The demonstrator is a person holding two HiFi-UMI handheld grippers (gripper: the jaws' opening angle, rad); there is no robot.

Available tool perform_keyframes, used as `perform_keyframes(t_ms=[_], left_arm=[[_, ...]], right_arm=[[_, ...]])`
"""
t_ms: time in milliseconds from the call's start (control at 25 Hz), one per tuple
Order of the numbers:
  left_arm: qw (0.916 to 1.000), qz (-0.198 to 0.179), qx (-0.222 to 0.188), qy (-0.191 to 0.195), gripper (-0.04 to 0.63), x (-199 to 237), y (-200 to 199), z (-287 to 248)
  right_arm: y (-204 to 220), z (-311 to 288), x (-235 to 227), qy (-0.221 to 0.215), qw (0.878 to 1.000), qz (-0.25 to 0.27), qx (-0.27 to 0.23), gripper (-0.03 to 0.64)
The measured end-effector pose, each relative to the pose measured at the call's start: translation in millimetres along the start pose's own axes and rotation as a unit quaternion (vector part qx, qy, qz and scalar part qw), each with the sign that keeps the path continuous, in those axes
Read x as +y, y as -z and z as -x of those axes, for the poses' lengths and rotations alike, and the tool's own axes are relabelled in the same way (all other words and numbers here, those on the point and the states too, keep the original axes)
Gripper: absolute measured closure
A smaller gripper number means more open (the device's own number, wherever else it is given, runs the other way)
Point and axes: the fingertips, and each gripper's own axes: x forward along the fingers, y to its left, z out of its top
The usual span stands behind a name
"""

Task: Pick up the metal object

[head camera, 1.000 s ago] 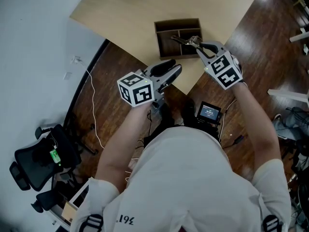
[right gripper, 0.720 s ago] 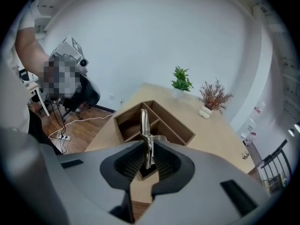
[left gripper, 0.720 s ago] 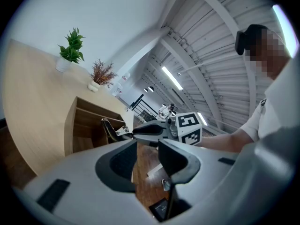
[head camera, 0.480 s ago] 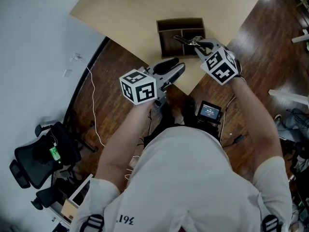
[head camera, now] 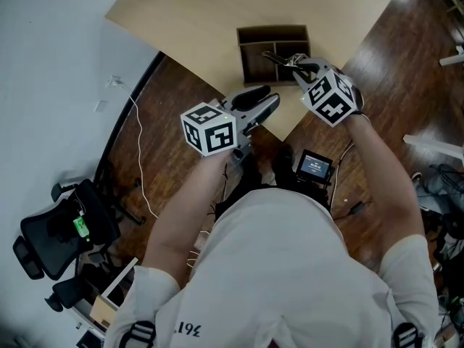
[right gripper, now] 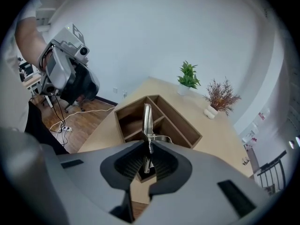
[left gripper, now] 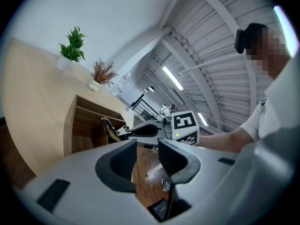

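The metal object (right gripper: 147, 118), a slim shiny tool with a flat blade, sticks forward out of my right gripper (right gripper: 148, 161), which is shut on it. In the head view the metal object (head camera: 278, 58) hangs over the near right compartment of the dark wooden divider box (head camera: 250, 35), with the right gripper (head camera: 293, 61) just behind it. My left gripper (head camera: 264, 101) hovers off the table's near corner, open with nothing between its jaws. The left gripper view shows the left gripper (left gripper: 146, 156) aimed toward the box (left gripper: 79, 121) and the held metal object (left gripper: 110, 130).
The box stands on a light wooden table (head camera: 188, 20) near its corner. Two small potted plants (right gripper: 188, 76) (right gripper: 220, 95) stand at the table's far side. On the wood floor lie a small screen device (head camera: 314, 167) and a white cable (head camera: 138, 158); a black office chair (head camera: 58, 234) stands left.
Both grippers have drifted slightly up and to the right. The right gripper has kept its hold on the metal object over the box; the left has stayed open.
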Motion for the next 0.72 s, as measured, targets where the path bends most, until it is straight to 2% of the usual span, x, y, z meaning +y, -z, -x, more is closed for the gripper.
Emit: perform_keyframes(t_ms=[280, 520, 720], left_arm=[[1.0000, 0.000, 0.002, 0.000, 0.476, -2.4, 3.4, 1.1], [1.0000, -0.001, 0.002, 0.001, 0.476, -5.1, 3.4, 0.8], [1.0000, -0.004, -0.001, -0.001, 0.476, -7.5, 1.9, 7.2]], right_arm=[[6.8, -10.1, 1.2, 0.000, 1.000, -0.010, 0.027, 0.577], [5.7, -9.2, 8.4, -0.012, 1.000, -0.015, 0.019, 0.591], [1.9, -5.2, 15.6, -0.012, 0.999, -0.039, -0.002, 0.612]])
